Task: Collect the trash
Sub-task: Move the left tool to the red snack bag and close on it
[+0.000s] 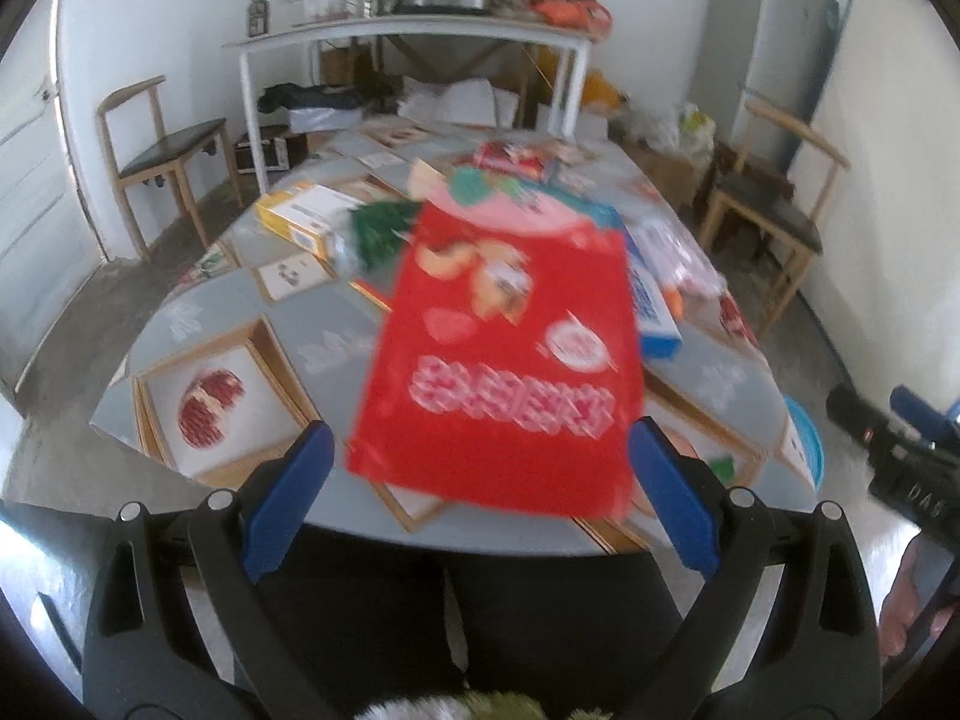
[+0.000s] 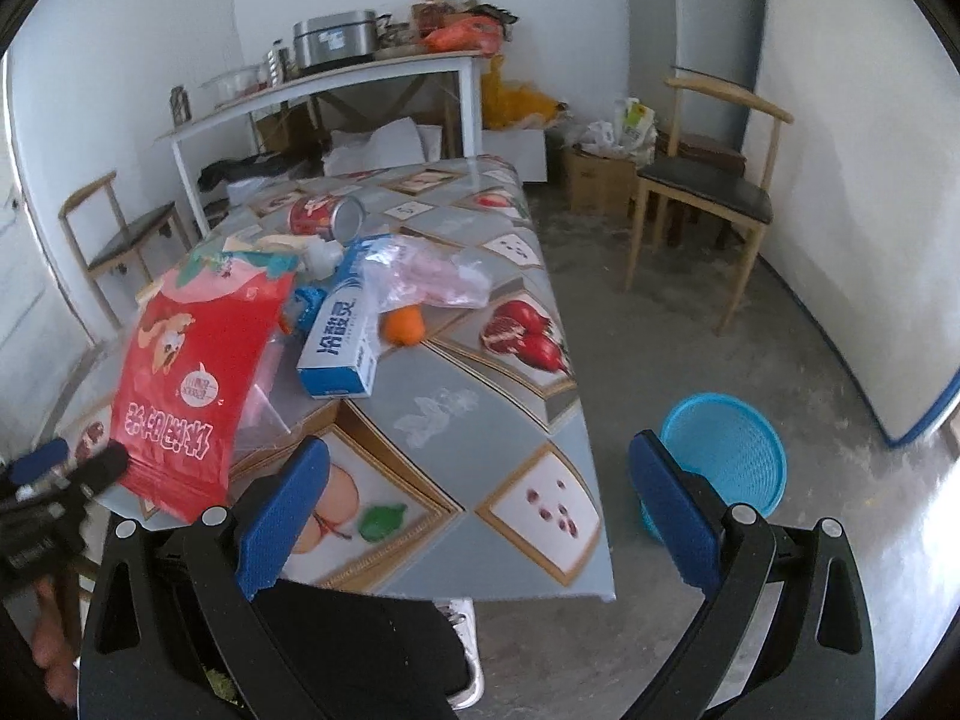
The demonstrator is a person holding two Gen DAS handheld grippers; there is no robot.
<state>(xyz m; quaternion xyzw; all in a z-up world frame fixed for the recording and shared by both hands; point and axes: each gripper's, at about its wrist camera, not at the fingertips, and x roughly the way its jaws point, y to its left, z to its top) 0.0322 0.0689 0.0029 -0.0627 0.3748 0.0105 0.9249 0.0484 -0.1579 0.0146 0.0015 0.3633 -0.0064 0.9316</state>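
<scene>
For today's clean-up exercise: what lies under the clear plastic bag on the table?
An orange shows at the lower edge of the clear plastic bag, beside the blue-and-white carton. Whatever else the bag covers on the table cannot be made out.

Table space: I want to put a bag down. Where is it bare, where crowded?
Bare: the table's near right corner, beside the blue basket on the floor, and the near left corner. Crowded: the middle, around the red bag, milk carton, orange and can.

Left tool (image 1: 480, 495): black frame, blue textured fingers (image 1: 288, 501), silver screws.
Right tool (image 2: 480, 507): same black frame, blue fingers (image 2: 282, 516).
Clothing: black trousers (image 1: 510, 618).
</scene>
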